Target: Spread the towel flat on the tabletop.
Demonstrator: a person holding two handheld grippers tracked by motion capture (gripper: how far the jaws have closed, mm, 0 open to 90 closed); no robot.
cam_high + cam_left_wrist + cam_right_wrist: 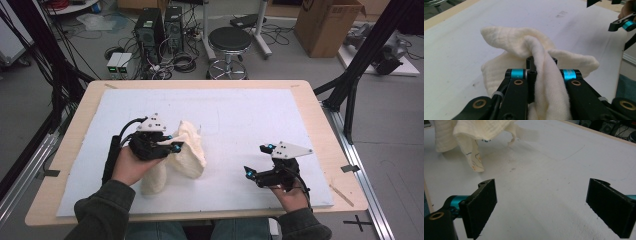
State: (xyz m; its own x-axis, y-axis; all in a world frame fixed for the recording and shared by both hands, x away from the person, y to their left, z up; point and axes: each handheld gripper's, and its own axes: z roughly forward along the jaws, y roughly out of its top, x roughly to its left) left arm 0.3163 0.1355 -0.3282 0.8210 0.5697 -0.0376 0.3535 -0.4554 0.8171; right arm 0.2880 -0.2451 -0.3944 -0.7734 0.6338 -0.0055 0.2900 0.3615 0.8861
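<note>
The left gripper (541, 65) pinches a fold of the cream cloth (187, 150), lifting it off the white mat (240, 110) at near left to shake it loose; the right gripper (541, 207) waits wide, empty, near right.

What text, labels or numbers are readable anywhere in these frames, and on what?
None can be read.
Cardboard box: a dark mark near its top edge, too cut off and blurred to read.
Cream cloth: thin coloured squiggles on a hanging corner, a pattern rather than letters as far as I can tell.
Two small white boxes on the floor: green spots on the fronts, no legible text.
Left gripper and right gripper: no markings.
</note>
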